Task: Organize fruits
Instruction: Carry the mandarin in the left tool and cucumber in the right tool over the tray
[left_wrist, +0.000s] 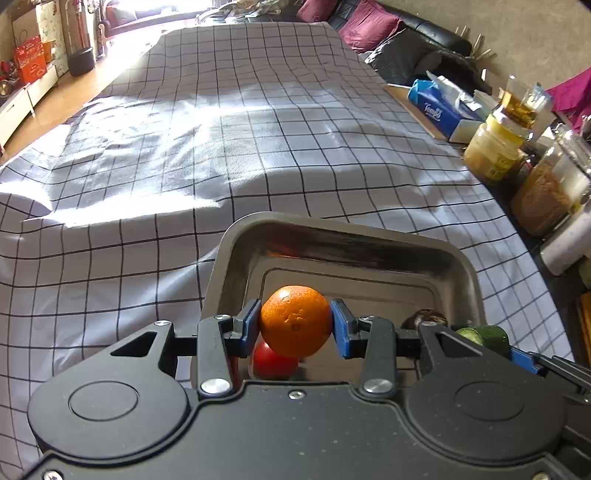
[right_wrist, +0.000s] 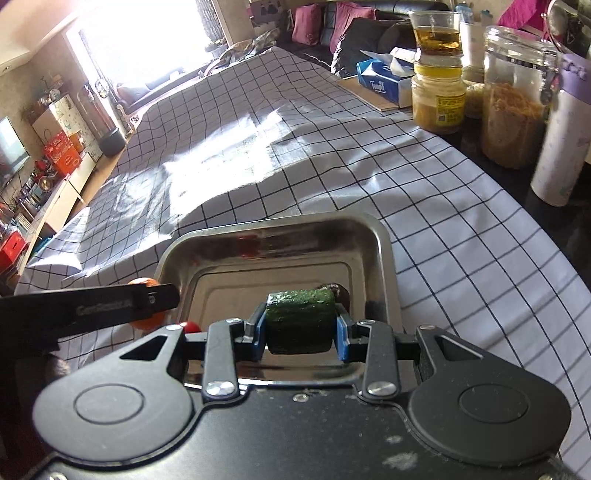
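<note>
Your left gripper (left_wrist: 295, 321) has its jaws closed on an orange (left_wrist: 295, 320), the blue pads pressed against both sides, and it holds the fruit above the near end of a metal tray (left_wrist: 347, 230). Under the orange, a red tomato (left_wrist: 271, 363) shows partly, low in the tray. At the tray's near right corner sits a dark round fruit (left_wrist: 424, 318), mostly hidden behind the gripper body; you cannot tell what it is.

Your right gripper (right_wrist: 300, 322) has its jaws clamped on a green cucumber piece (right_wrist: 300, 321), lying crosswise between the pads, also over the near end of the tray (right_wrist: 384, 254). From this view the left gripper comes in as a dark bar at the left, with the orange (right_wrist: 146, 322) peeking out from behind it and the tomato (right_wrist: 191, 327) just beside.

The tray rests on a table covered with a white checked cloth (left_wrist: 229, 140). Along the cloth's right edge stand jars (right_wrist: 439, 98), a cup of amber liquid (right_wrist: 436, 35), a white bottle (right_wrist: 563, 140) and a blue tissue pack (right_wrist: 380, 83).
</note>
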